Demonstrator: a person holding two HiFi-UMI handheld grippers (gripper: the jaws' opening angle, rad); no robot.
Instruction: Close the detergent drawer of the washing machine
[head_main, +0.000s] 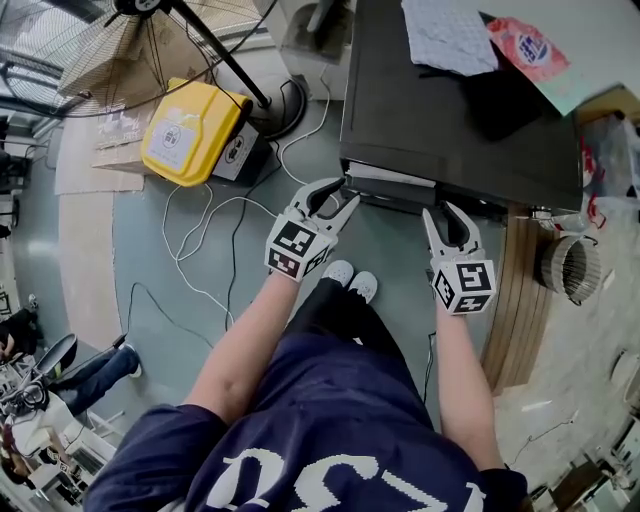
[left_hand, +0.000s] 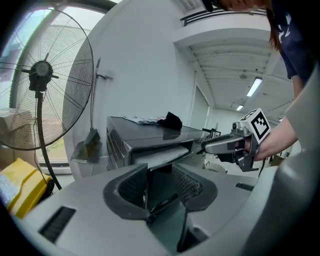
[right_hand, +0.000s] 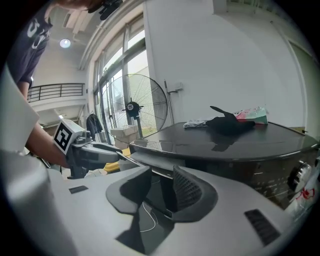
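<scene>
The dark washing machine (head_main: 450, 110) stands ahead of me. Its detergent drawer (head_main: 388, 182) sticks out a little from the top of its front, showing a pale face. My left gripper (head_main: 336, 194) is open at the drawer's left corner, and in the left gripper view the drawer (left_hand: 161, 151) shows just beyond the spread jaws (left_hand: 162, 176). My right gripper (head_main: 446, 211) is open at the drawer's right end with nothing between its fingers (right_hand: 186, 189). Each gripper sees the other: the right gripper (left_hand: 226, 145) and the left gripper (right_hand: 97, 153).
A dark cloth (head_main: 505, 95), a pale towel (head_main: 448, 35) and a pink packet (head_main: 528, 45) lie on the machine's top. A yellow container (head_main: 190, 130), a fan's stand (head_main: 268, 105) and white cables (head_main: 205, 225) are on the floor to the left. A wicker basket (head_main: 570, 266) is at the right.
</scene>
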